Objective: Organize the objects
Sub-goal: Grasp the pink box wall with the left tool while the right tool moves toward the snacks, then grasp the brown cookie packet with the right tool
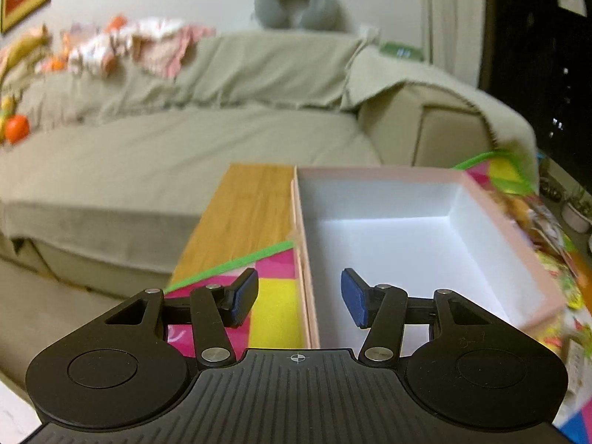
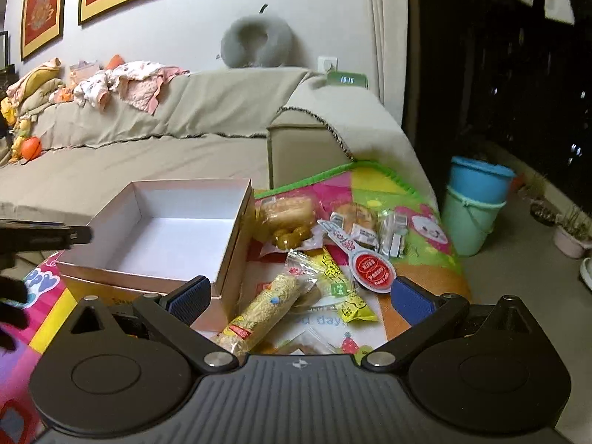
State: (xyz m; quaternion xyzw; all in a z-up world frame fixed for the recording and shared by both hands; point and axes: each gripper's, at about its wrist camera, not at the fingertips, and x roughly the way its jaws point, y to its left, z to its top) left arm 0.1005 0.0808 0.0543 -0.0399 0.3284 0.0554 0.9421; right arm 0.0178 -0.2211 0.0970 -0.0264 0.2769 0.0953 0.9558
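Observation:
An open pink box with a white, empty inside [image 1: 407,244] [image 2: 174,236] sits on a colourful play mat. My left gripper [image 1: 299,298] hovers open over the box's left wall, nothing between its blue pads. My right gripper [image 2: 301,296] is open too, above a pile of wrapped snacks to the right of the box: a long yellow grain bar [image 2: 262,310], a yellow packet [image 2: 340,288], wrapped buns [image 2: 285,218] and a red-and-white spoon-shaped pack [image 2: 360,259]. Part of the left gripper's body [image 2: 44,236] shows at the left edge of the right wrist view.
The mat [image 2: 373,188] covers a wooden table [image 1: 244,222]. A beige sofa [image 2: 148,155] with clothes and a grey neck pillow [image 2: 255,42] stands behind. Two stacked buckets [image 2: 473,203] and plant pots [image 2: 569,236] stand on the floor at right.

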